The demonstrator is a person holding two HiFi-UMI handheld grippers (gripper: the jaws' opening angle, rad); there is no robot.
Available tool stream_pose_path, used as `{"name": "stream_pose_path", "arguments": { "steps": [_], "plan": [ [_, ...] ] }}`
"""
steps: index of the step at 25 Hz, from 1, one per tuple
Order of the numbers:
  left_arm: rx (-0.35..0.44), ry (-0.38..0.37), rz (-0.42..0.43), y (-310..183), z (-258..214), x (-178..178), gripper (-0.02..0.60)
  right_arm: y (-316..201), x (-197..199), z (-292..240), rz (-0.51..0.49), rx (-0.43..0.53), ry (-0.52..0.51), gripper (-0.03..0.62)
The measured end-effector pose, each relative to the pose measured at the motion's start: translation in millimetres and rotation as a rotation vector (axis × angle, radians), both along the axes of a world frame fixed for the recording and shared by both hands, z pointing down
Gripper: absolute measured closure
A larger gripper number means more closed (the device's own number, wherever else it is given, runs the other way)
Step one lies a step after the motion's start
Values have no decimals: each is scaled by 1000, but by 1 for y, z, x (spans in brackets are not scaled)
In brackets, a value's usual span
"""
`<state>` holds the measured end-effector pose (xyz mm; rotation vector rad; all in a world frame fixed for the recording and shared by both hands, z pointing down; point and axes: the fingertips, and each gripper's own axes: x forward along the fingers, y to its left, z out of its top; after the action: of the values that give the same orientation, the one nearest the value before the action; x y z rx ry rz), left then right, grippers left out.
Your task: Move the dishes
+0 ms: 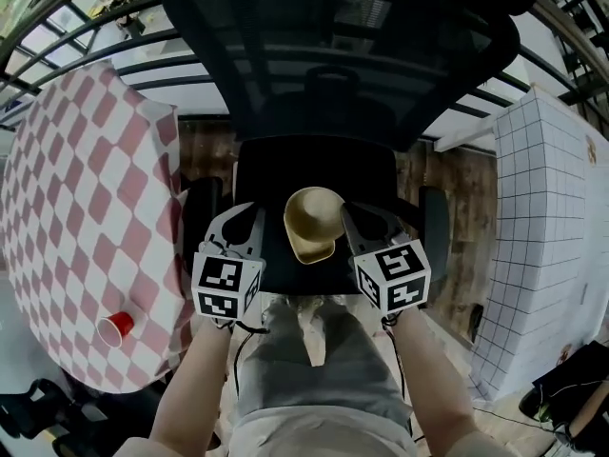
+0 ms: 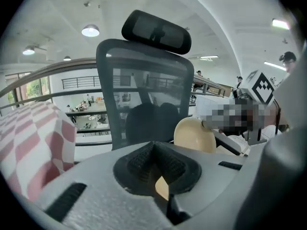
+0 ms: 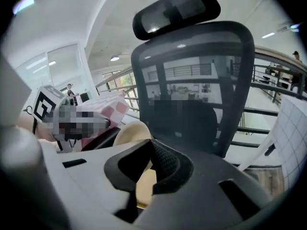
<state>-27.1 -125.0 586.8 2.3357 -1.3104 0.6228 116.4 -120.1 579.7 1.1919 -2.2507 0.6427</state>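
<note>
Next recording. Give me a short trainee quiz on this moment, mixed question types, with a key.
1. In the head view, the tan dishes are held over:
A. a sink
B. a black office chair
C. a shelf
2. True or false: a red cup stands on the checked tablecloth.
3. How many grippers are shut on the tan dishes?

Key:
1. B.
2. True.
3. Two: the left gripper and the right gripper each have a tan edge pinched between their pads.
</note>
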Motion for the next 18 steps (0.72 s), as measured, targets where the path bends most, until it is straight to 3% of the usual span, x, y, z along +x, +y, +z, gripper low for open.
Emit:
{"name": "stream_pose_path", "arguments": {
  "steps": [8,18],
  "plan": [
    [127,15,-8,-9,-121,-11,568,-5,-3,-139,19,172,-42,571],
    [307,54,56,4,-263,-9,568,15,-1,-312,97,407,-69,571]
  ]
}}
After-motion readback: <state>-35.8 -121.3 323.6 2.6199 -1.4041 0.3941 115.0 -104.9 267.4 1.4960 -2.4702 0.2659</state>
